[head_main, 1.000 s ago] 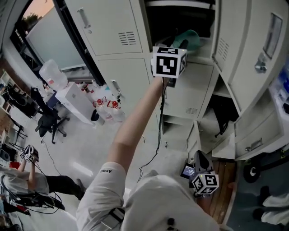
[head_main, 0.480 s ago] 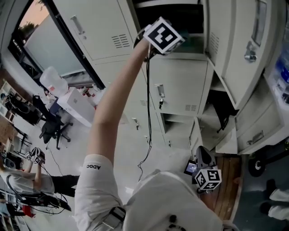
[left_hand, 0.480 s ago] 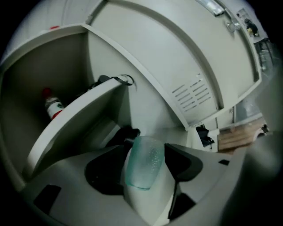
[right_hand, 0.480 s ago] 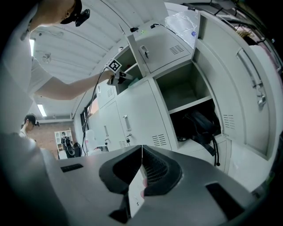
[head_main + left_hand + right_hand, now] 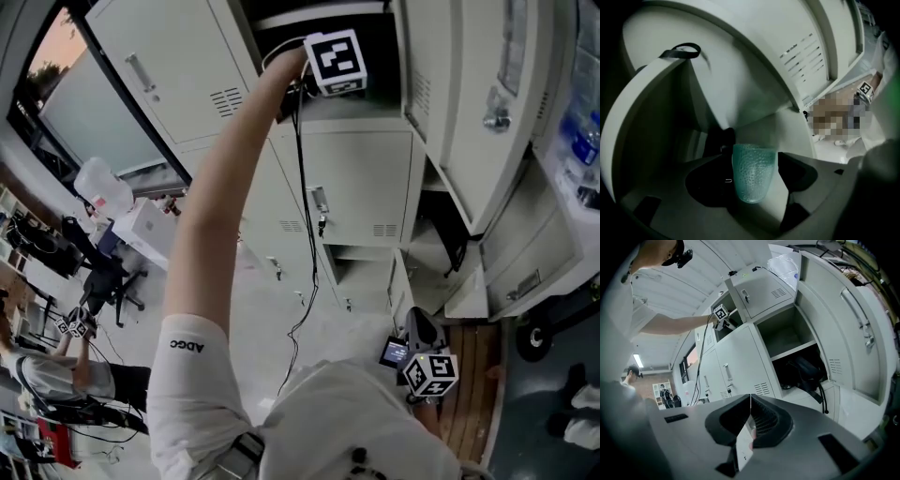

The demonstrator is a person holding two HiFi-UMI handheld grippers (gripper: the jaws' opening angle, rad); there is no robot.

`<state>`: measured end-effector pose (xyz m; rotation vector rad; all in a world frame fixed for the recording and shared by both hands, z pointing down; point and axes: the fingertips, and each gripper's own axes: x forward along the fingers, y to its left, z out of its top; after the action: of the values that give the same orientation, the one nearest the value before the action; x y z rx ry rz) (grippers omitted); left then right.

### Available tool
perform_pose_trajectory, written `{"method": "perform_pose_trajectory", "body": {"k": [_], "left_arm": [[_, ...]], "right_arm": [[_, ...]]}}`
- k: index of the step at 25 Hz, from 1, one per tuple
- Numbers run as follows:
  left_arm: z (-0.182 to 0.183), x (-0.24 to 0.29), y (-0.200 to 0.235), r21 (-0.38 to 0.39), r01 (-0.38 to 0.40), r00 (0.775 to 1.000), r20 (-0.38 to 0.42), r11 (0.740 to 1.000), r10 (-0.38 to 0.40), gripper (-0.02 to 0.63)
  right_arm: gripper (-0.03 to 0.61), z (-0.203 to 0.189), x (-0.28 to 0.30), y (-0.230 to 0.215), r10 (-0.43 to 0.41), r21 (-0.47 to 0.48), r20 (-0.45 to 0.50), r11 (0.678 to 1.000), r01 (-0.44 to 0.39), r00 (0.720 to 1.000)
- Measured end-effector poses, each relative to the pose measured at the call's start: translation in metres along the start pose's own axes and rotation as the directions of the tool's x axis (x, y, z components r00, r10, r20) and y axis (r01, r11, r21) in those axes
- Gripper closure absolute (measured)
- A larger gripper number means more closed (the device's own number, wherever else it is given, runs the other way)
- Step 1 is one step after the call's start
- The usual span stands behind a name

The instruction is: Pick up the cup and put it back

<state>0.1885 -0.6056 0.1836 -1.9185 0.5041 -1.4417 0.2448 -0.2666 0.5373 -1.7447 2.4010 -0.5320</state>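
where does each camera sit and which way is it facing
Head view: on the person's head, looking down along lockers; shows left arm.
Left gripper view: on left gripper, inside a locker; jaws opening, green cup between them.
Right gripper view: on shut right gripper, facing the lockers.
Shared: head and right gripper views show the left arm.

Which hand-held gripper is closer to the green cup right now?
Left. The left hand-held gripper is inside the locker compartment, the cup between its opening jaws. The right hand-held gripper hangs low by the person's waist, shut, far below.
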Motion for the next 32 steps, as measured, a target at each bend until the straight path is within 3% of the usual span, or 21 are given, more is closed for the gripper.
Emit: {"method": "perform_pose_trajectory", "body": {"k": [3,7,13,17,20,22,25,28,30,32], "left_arm": [[0.001,0.011,-0.005,0.026,0.017,1.0,-0.003,1.0,-0.017,0.278],[-0.005,0.027,-0.004,0.032,-0.02,0.999,-0.037,0.999,0.021,0.288],[0.0,0.032,0.006,0.029,-0.111,0.994,0.025,0.993,0.111,0.288],[-0.002,0.025,0.011,-0.044,-0.171,0.981,0.084,0.984,0.174,0.29],[-0.005,0.011,0.02,-0.217,-0.202,0.961,0.145,0.955,0.236,0.291],[-0.001,-0.002,0.023,-0.375,-0.169,0.937,0.227,0.912,0.266,0.291],[0.009,-0.024,0.025,-0.575,-0.084,0.867,0.36,0.814,0.344,0.291],[0.009,-0.041,0.027,-0.757,0.068,0.79,0.438,0.65,0.429,0.291],[0.007,-0.047,0.025,-0.822,0.175,0.748,0.469,0.542,0.469,0.291],[0.004,-0.05,0.021,-0.854,0.242,0.723,0.475,0.46,0.502,0.291]], "right_arm": [[0.552,-0.001,0.001,-0.005,-0.014,0.007,-0.003,1.0,0.014,1.0],[0.552,0.0,0.003,-0.006,-0.014,0.0,-0.003,1.0,0.014,1.0],[0.552,-0.001,0.004,-0.007,-0.021,0.002,-0.007,1.0,0.021,1.0],[0.553,-0.004,0.006,-0.007,-0.016,0.0,-0.013,1.0,0.016,1.0],[0.553,-0.005,0.008,-0.003,-0.006,-0.002,-0.013,1.0,0.006,1.0],[0.552,-0.005,0.01,-0.001,-0.001,-0.003,-0.015,1.0,0.001,1.0],[0.552,-0.006,0.011,0.0,0.003,-0.005,-0.02,1.0,-0.003,1.0],[0.552,-0.007,0.012,0.003,0.01,-0.012,-0.025,1.0,-0.01,1.0],[0.552,-0.009,0.013,0.005,0.015,-0.016,-0.029,1.0,-0.016,0.999],[0.552,-0.01,0.012,0.007,0.017,-0.017,-0.034,1.0,-0.018,0.999]]}}
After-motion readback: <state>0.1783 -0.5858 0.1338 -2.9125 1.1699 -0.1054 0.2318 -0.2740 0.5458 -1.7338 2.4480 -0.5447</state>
